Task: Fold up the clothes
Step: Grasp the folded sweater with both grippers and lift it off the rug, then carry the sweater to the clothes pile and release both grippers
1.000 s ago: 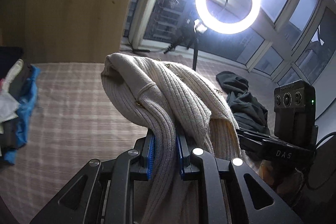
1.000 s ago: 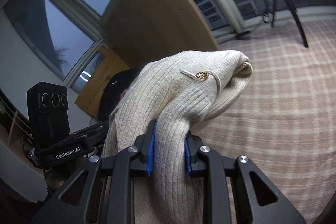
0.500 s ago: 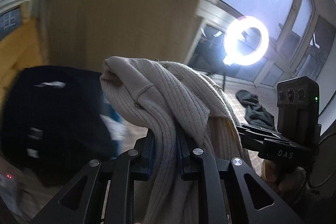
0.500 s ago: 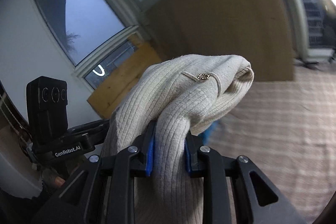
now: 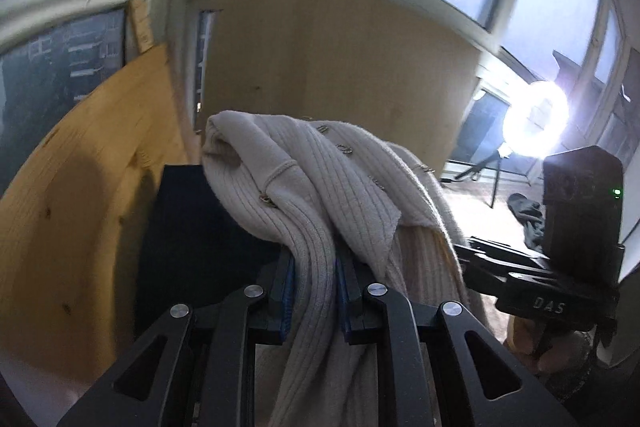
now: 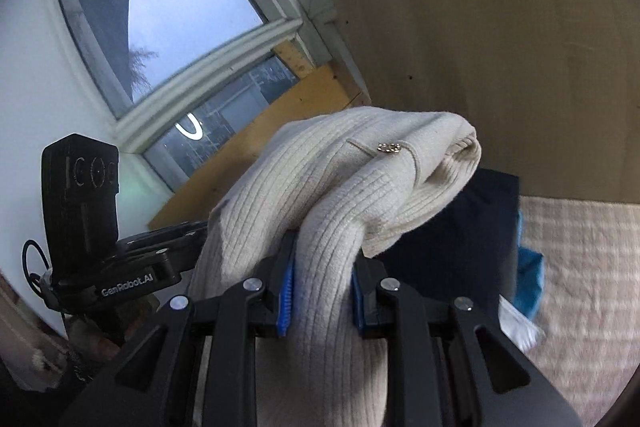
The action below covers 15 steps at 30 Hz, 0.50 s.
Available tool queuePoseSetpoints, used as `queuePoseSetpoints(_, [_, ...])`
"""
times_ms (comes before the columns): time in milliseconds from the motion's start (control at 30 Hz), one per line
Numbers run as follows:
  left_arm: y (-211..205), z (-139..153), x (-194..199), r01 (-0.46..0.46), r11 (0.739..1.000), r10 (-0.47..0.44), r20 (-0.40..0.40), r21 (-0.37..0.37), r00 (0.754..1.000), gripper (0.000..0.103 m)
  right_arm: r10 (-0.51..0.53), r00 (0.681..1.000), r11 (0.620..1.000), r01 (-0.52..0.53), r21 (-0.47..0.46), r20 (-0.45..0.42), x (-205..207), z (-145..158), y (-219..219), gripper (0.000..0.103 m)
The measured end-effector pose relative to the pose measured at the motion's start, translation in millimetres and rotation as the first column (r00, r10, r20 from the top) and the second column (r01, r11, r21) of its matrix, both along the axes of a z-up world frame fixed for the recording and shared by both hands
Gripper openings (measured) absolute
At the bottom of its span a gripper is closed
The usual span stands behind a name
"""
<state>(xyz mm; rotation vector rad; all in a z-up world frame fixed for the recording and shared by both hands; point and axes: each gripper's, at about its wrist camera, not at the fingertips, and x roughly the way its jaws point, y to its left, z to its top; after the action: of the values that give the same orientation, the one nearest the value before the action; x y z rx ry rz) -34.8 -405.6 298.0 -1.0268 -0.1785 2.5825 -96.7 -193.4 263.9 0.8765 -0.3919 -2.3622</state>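
Both views have swung from the checked bed toward the dark pile at 3 o'clock (image 6: 460, 247), left gripper (image 5: 314, 291) and right gripper (image 6: 322, 297) each pinching the cream knit sweater (image 5: 304, 183), apparently folded and being carried, not yet set down.

Dim fisheye views, glaring ring light (image 5: 536, 123), motion-blurred edges.

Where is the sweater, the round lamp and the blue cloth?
sweater (image 5: 304, 187), left wrist view, ribbed bunch above the fingers
round lamp (image 5: 536, 123), left wrist view, glowing ring
blue cloth (image 6: 530, 279), right wrist view, its bright fold
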Motion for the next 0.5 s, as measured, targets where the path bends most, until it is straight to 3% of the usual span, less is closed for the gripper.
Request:
queuePoseSetpoints(67, [-12.0, -22.7, -14.1, -0.082, 0.988, 0.085, 0.012, -0.131, 0.996, 0.017, -0.025, 0.999, 0.996, 0.022, 0.087, 0.033, -11.8, -20.0, -4.3, 0.022])
queuePoseSetpoints(100, [-19.7, -43.4, -25.7, -0.162, 0.961, 0.179, 0.06, -0.222, 0.982, 0.016, -0.057, 0.995, 0.991, 0.047, 0.124, 0.078, -17.1, -35.8, 1.4, 0.022])
queuePoseSetpoints(133, [-26.1, -56.6, -29.9, -0.19, 0.947, 0.219, 0.087, -0.258, 0.972, 0.008, -0.065, 0.993, 0.992, 0.053, 0.116, 0.103, -17.3, -44.1, 8.6, 0.022])
queuePoseSetpoints(200, [-36.9, -73.5, -29.6, -0.193, 0.95, 0.226, 0.111, -0.246, 0.968, 0.008, -0.059, 0.991, 0.994, 0.047, 0.103, 0.117, -12.2, -46.8, 18.3, 0.022])
queuePoseSetpoints(267, [-40.2, -72.9, -26.5, -0.191, 0.959, 0.216, 0.106, -0.209, 0.971, 0.008, -0.055, 0.993, 0.991, 0.041, 0.127, 0.107, -5.8, -37.6, 20.1, 0.026])
queuePoseSetpoints(333, [-39.1, -63.5, -22.0, -0.205, 0.957, 0.224, 0.076, -0.207, 0.972, 0.008, -0.028, 0.997, 0.989, 0.017, 0.144, 0.075, 0.6, -18.0, 18.2, 0.028])
queuePoseSetpoints(400, [-35.2, -48.6, -15.3, -0.216, 0.954, 0.226, 0.025, -0.209, 0.974, 0.008, -0.028, 1.0, 0.99, 0.027, 0.141, 0.01, 8.3, 4.7, 20.5, 0.037])
queuePoseSetpoints(500, [-24.3, -32.1, -22.2, -0.187, 0.967, 0.189, -0.007, -0.174, 0.982, 0.008, -0.052, 0.996, 0.99, 0.062, 0.125, -0.076, 1.6, 33.9, 20.5, 0.046])
